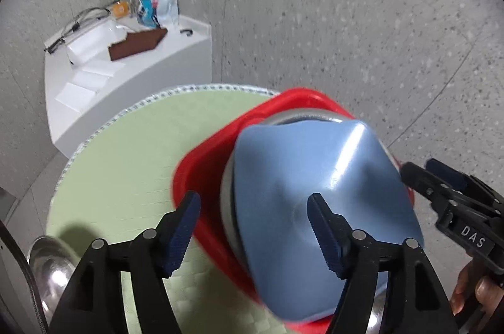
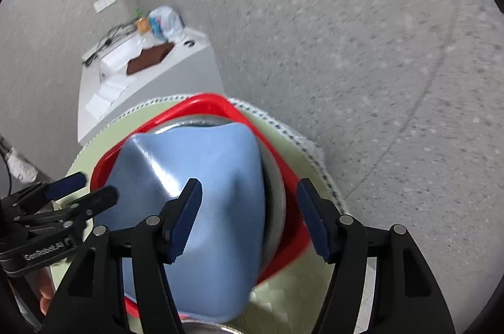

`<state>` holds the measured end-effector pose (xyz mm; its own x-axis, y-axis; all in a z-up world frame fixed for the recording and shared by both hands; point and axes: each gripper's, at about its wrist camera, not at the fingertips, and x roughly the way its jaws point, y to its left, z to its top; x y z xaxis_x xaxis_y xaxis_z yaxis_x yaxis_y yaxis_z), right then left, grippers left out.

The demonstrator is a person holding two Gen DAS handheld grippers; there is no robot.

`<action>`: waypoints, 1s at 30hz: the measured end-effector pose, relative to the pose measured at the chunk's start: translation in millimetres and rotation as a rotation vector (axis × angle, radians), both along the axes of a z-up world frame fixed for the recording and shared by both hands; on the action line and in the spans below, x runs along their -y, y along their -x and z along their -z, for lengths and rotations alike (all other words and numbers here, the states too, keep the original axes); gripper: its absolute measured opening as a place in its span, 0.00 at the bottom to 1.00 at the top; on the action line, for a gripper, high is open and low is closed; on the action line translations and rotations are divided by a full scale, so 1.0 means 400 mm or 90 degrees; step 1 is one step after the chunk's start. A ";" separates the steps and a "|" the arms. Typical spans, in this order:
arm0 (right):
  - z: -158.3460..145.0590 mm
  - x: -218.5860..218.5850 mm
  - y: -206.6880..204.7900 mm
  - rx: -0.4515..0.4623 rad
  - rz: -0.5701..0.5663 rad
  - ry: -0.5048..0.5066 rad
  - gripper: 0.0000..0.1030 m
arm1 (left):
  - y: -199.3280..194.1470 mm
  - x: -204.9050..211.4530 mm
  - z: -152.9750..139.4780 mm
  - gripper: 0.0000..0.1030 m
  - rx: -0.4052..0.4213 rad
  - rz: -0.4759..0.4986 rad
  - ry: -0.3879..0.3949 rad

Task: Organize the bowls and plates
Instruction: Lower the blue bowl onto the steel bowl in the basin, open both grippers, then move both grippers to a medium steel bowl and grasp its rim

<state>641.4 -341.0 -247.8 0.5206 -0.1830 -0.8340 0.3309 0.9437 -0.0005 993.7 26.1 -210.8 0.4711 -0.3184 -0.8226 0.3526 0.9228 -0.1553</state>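
Observation:
A blue square plate lies upside down on a metal bowl inside a red basin on the round green table. My left gripper is open, its fingers astride the plate's near-left edge without gripping it. My right gripper shows at the plate's right edge. In the right wrist view, the right gripper is open over the blue plate and the red basin's rim. The left gripper shows open at the plate's left side.
A steel bowl sits at the table's near-left edge. Another metal rim shows at the bottom of the right wrist view. A white counter with cables, bags and a brown box stands behind the table. Grey speckled floor surrounds it.

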 end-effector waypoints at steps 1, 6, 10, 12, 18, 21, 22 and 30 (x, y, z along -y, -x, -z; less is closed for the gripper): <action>-0.021 -0.009 0.026 0.014 0.003 0.008 0.62 | 0.028 -0.014 -0.020 0.67 0.021 -0.001 0.001; -0.067 -0.048 0.156 0.048 0.023 0.016 0.74 | 0.164 -0.063 -0.064 0.80 0.089 -0.006 0.005; -0.051 -0.073 0.259 0.060 0.059 0.004 0.74 | 0.292 -0.079 -0.050 0.82 0.118 -0.001 0.004; -0.029 -0.081 0.303 0.059 0.071 0.000 0.74 | 0.355 -0.074 -0.027 0.82 0.123 0.012 0.003; 0.049 -0.091 0.391 0.037 0.095 -0.021 0.74 | 0.485 -0.064 0.030 0.82 0.121 0.057 -0.005; 0.094 -0.092 0.422 0.019 0.105 -0.040 0.74 | 0.525 -0.038 0.070 0.82 0.102 0.081 -0.026; 0.108 -0.092 0.430 0.013 0.107 -0.046 0.74 | 0.532 -0.020 0.089 0.81 0.090 0.093 -0.034; 0.199 -0.067 0.466 -0.017 0.125 -0.135 0.57 | 0.579 0.050 0.165 0.50 0.018 0.145 -0.058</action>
